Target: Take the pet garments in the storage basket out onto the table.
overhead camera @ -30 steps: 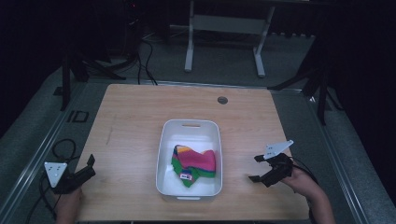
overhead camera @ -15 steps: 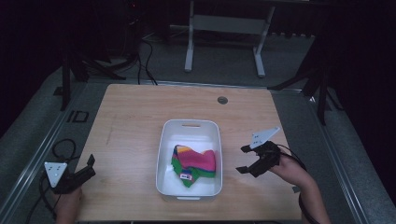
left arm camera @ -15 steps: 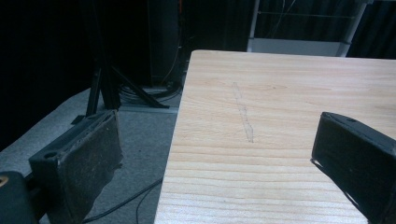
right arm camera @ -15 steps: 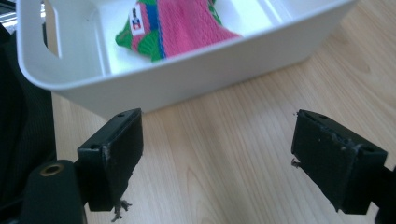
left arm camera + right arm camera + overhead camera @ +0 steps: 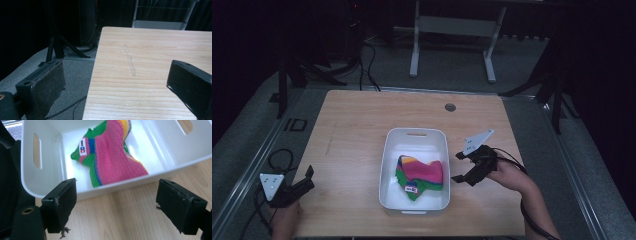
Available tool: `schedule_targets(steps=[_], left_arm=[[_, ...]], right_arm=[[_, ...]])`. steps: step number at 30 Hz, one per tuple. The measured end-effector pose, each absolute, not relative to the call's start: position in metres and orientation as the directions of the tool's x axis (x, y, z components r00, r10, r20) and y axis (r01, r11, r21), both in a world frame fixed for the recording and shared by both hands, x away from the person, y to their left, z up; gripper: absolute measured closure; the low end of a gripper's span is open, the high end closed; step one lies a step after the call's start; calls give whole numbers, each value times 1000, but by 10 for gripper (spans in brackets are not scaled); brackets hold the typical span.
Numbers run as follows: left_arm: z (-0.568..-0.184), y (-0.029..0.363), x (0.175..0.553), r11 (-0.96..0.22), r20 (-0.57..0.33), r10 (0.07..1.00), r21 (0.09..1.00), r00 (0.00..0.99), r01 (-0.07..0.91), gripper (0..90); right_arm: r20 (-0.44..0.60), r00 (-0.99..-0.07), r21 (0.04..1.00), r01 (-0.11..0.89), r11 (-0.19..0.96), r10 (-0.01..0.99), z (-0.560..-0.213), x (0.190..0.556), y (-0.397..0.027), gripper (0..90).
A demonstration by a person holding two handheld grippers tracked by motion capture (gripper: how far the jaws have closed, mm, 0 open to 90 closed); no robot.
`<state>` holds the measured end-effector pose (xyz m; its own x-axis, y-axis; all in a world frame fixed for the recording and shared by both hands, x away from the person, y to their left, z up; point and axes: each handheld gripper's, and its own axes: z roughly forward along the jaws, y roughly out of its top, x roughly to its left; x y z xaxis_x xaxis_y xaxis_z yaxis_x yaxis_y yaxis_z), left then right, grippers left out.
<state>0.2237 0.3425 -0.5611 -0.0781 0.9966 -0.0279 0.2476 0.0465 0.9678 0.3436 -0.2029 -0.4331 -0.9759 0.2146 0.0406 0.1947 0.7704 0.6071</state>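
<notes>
Leftward has come the right gripper (image 5: 460, 167), jaws apart, beside the bin (image 5: 387, 165); knit (image 5: 422, 175) lies along its length.

A: Right gripper view. White bin (image 5: 160, 157): far wall and both ends run off the top and side edges. Knitted cloth (image 5: 112, 155): its top, farthest from the jaws, is cut by the frame.

B: Label on the cloth (image 5: 82, 146)?

A: Red and blue marks, print too small to read.

B: Left gripper view?

A: Both jaws clipped by the bottom edge. The table (image 5: 150, 62) beyond them runs off to the right.

B: High view?

A: Person's forearms cut off at the bottom; background too dark to tell.
</notes>
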Motion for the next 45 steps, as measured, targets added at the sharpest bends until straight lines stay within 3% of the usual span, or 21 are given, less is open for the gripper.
schedule_targets(steps=[16,34,45], left_arm=[[-561,343,223,49,-31,997,968,-77,245,22],[-561,344,223,51,-34,997,968,-70,247,22],[-561,344,223,55,-39,997,967,-68,247,22]], right_arm=[[53,-984,564,170,808,170,-445,352,-149,114],[69,-987,512,162,844,147,-476,364,-96,131],[25,-989,398,145,906,147,-491,367,-78,177]])
